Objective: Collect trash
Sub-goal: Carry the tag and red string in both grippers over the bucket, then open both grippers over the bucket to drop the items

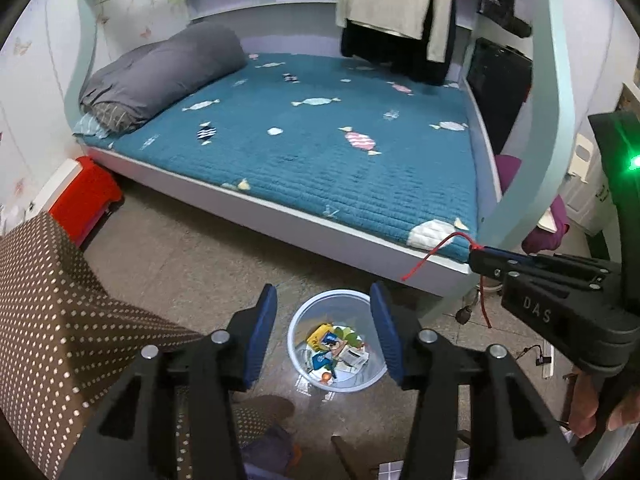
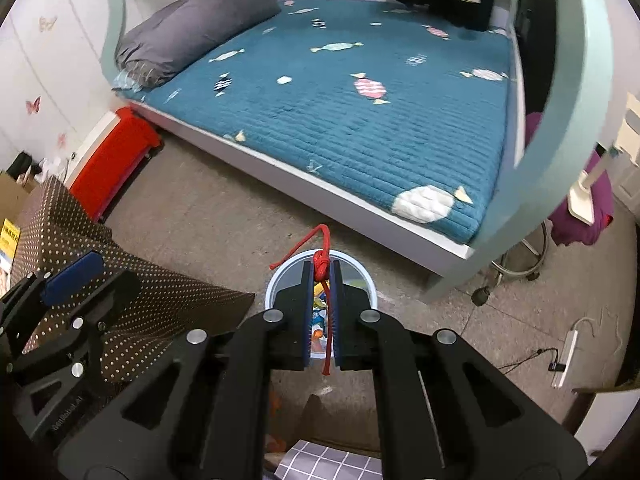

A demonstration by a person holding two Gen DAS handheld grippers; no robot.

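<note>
Black tools [image 1: 324, 332] [image 2: 322, 316] w/ blue pads [image 1: 262, 332], silver screws, "DAS" marking.

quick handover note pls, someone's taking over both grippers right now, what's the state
Right gripper: shut on the red cord, knot pinched at the fingertips, ends dangling, above the trash bin.
Left gripper: open, holding nothing, also aimed at the bin.
Trash bin: on the floor near the bed, already holding wrappers and scraps.
Done: cord picked up and brought over the bin.
Left: open the right gripper to drop it in.

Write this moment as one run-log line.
right claw: shut on knotted red cord | left claw: open | both above translucent round trash bin
</note>
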